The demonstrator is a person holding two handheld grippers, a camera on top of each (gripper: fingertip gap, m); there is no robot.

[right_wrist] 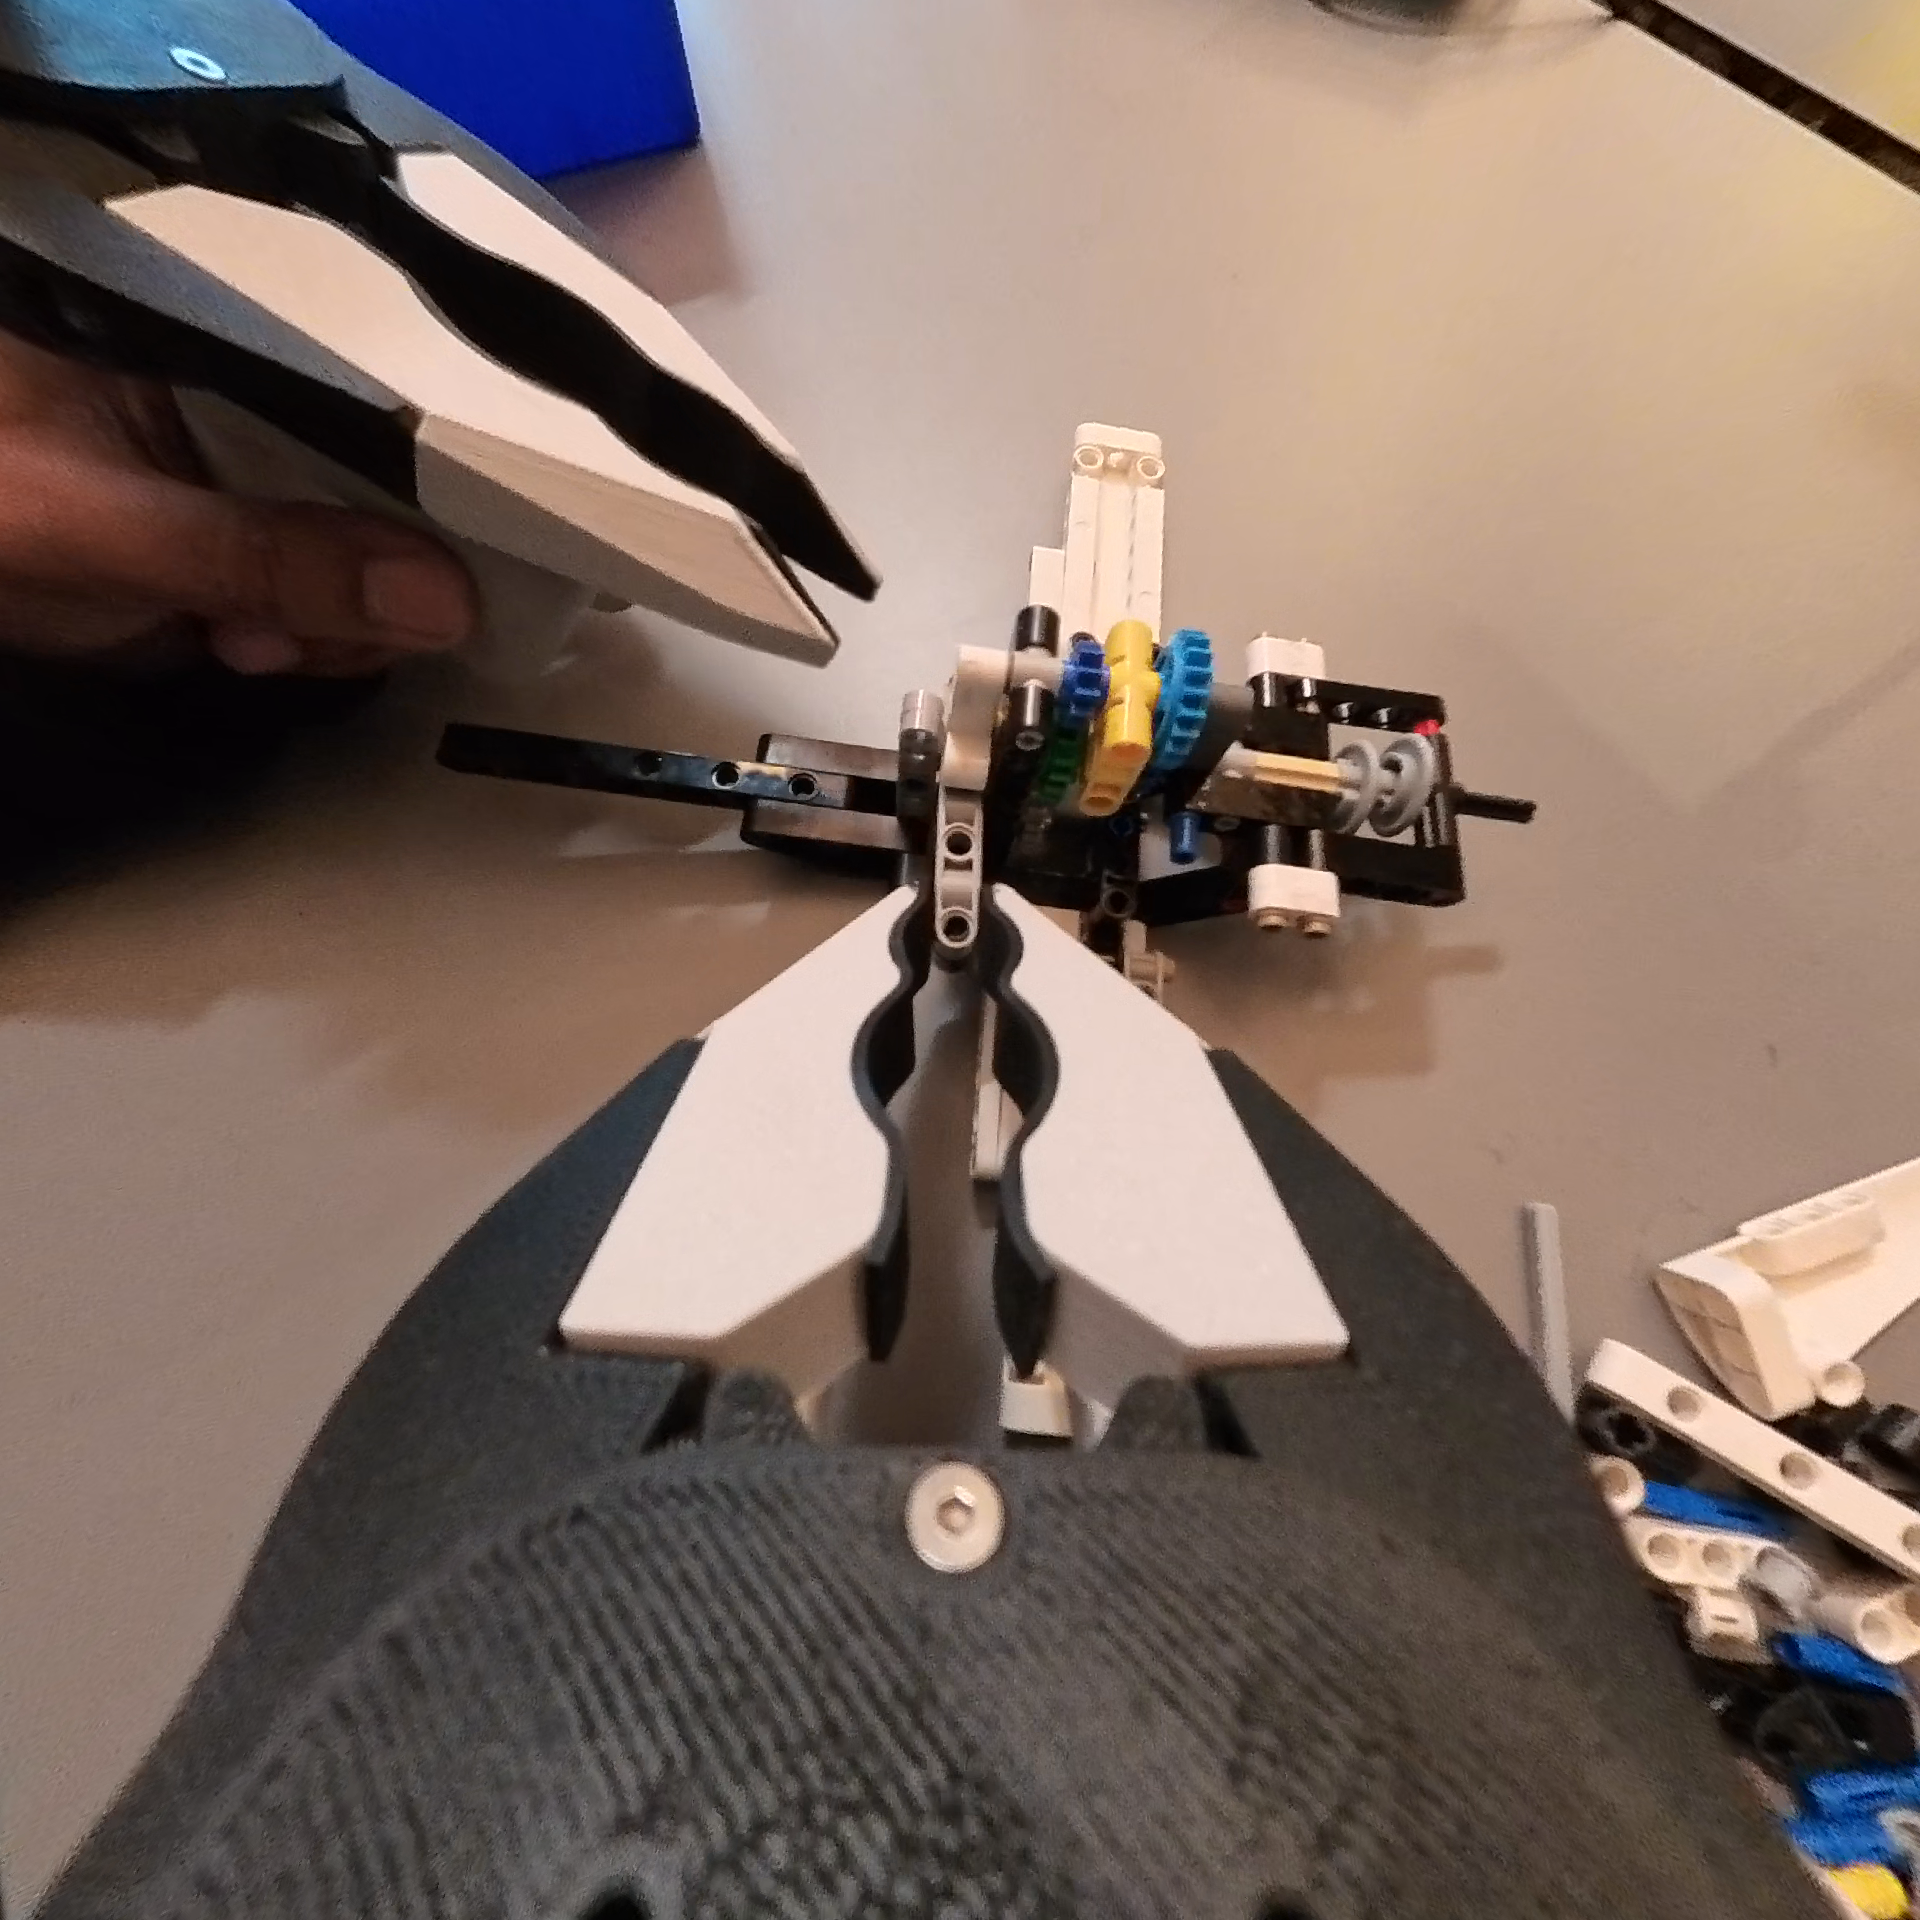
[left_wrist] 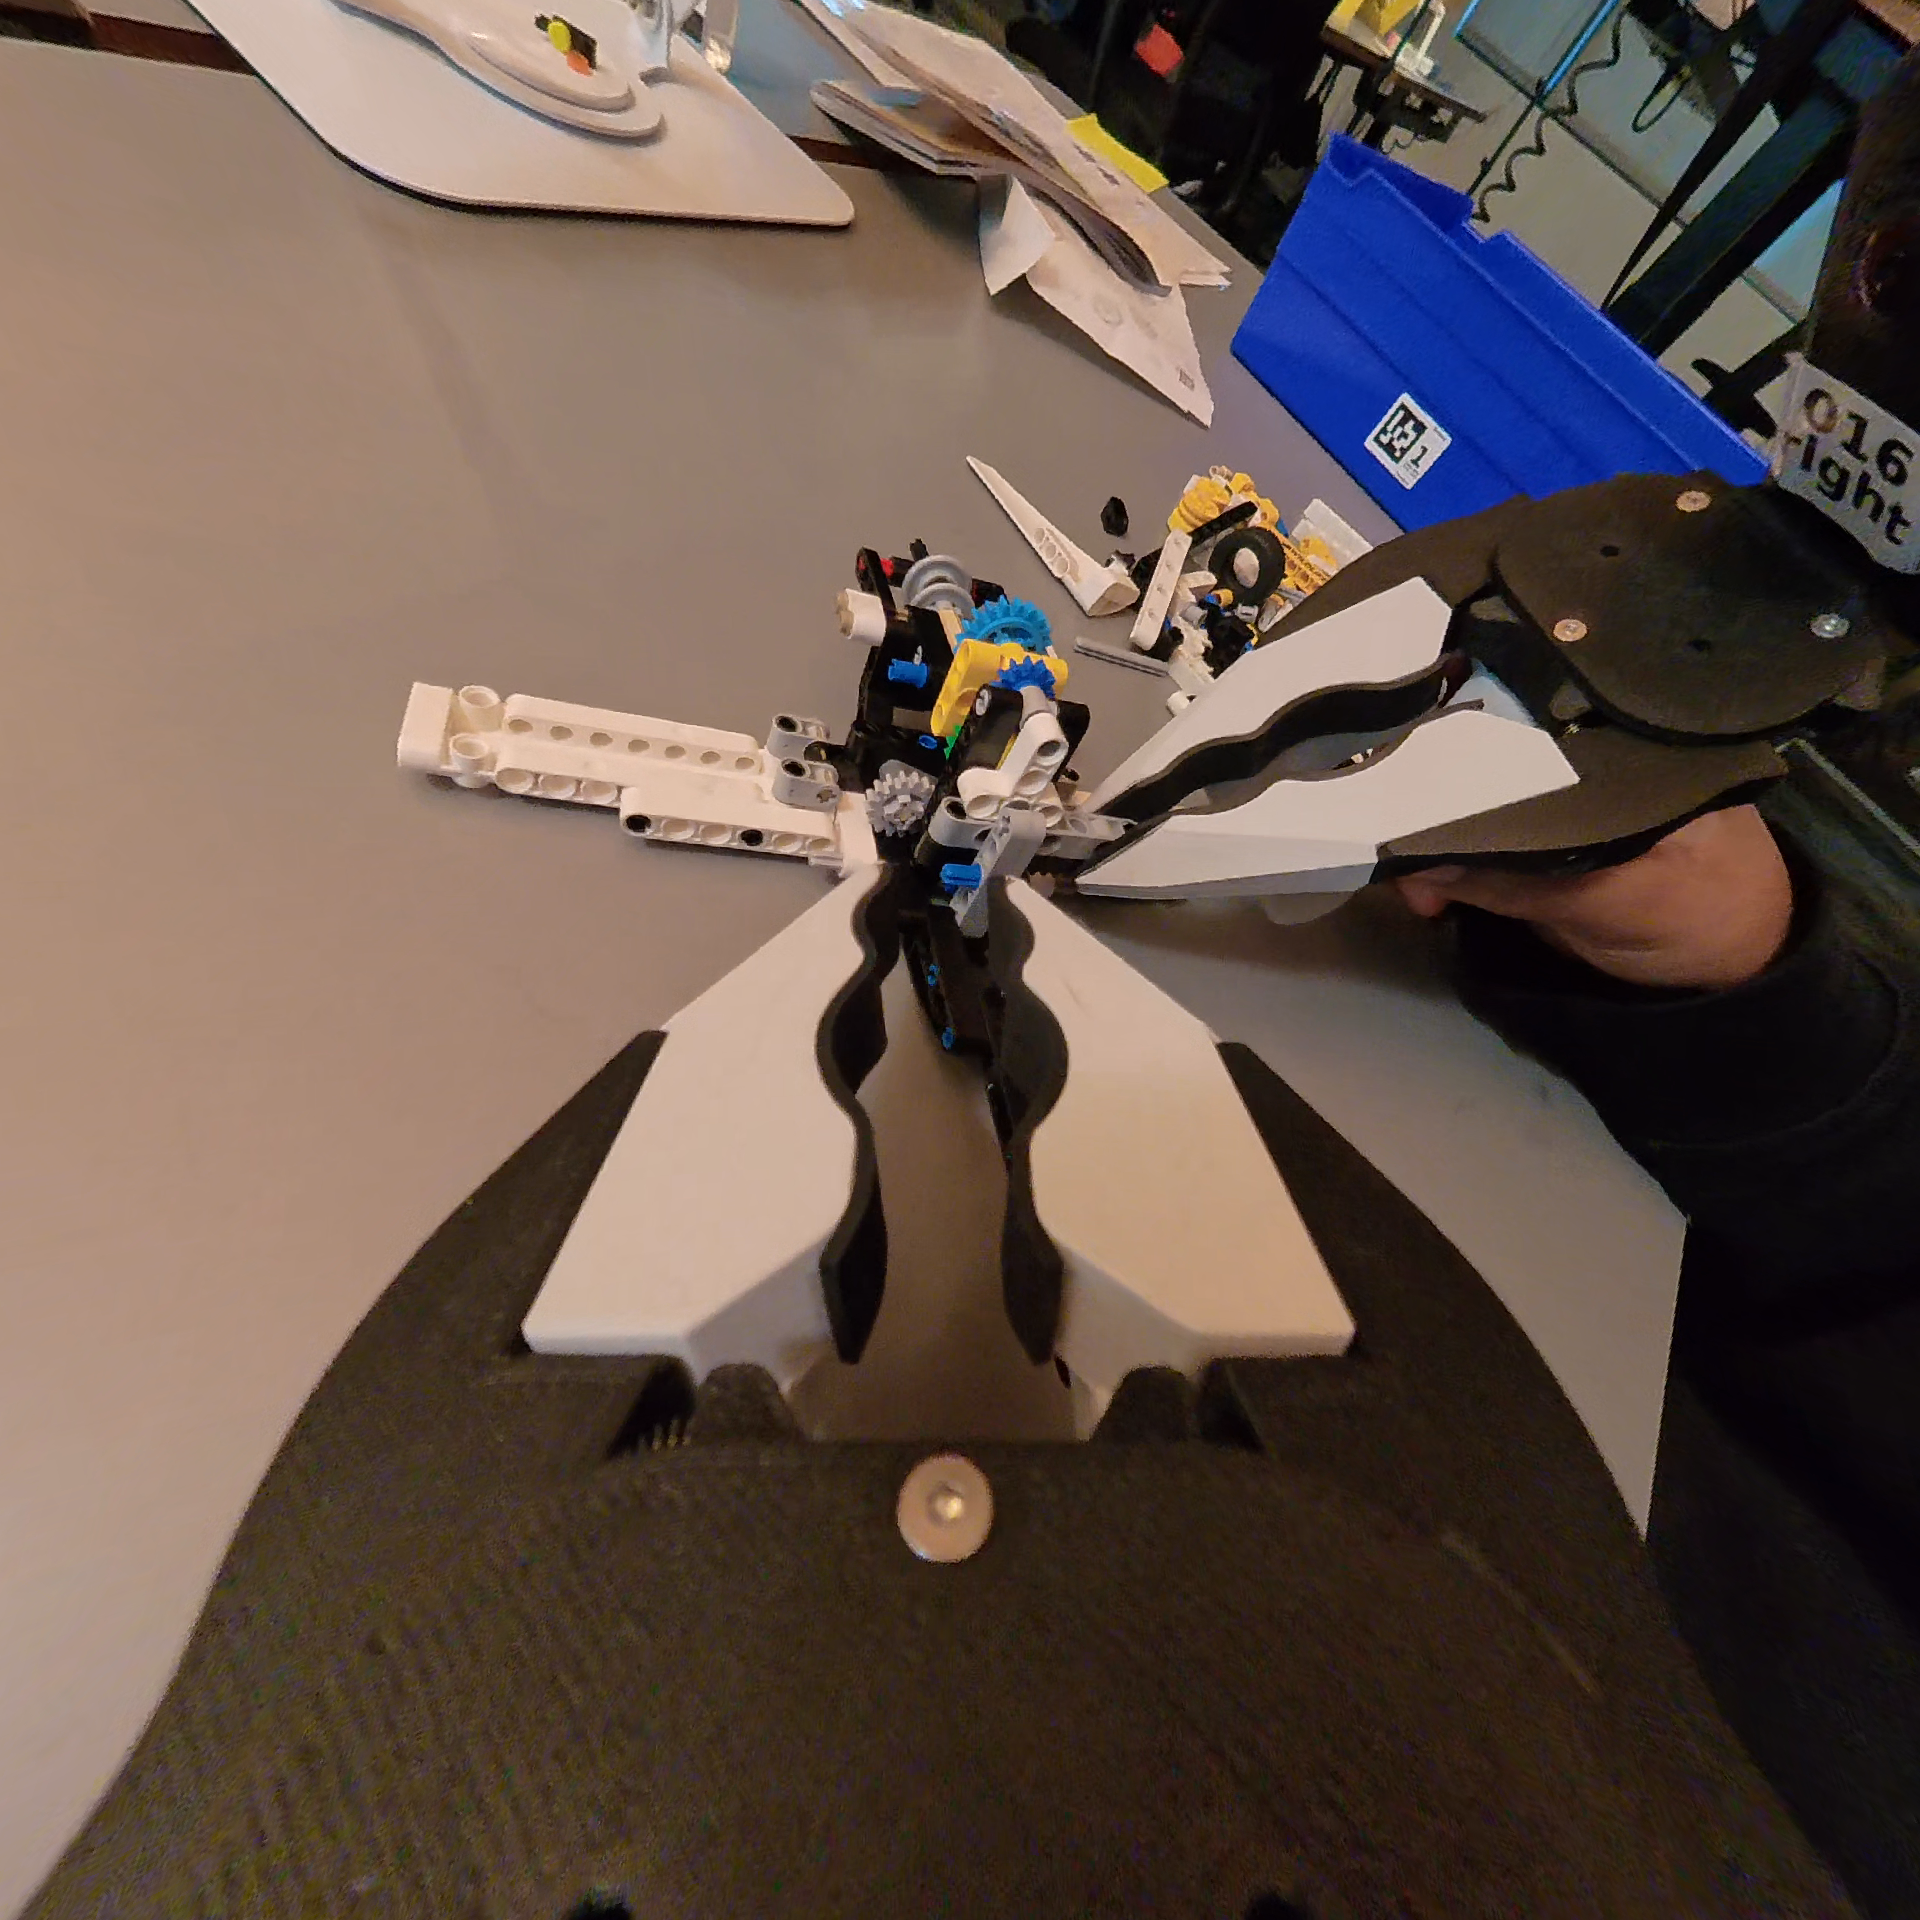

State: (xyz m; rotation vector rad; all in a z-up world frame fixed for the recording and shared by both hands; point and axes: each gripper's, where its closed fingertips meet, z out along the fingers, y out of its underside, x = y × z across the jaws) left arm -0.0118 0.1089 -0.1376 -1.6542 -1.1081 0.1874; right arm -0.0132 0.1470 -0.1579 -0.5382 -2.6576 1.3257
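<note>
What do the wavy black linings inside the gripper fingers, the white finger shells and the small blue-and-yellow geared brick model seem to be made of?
Wavy black linings: probably soft rubber or foam; matte and moulded into curves. White finger shells: hard plastic, likely printed; flat facets, dull sheen. Geared brick model: moulded glossy plastic; crisp pin holes, gear teeth and saturated colours. Grey table: smooth, faintly reflective, possibly laminate.
</note>
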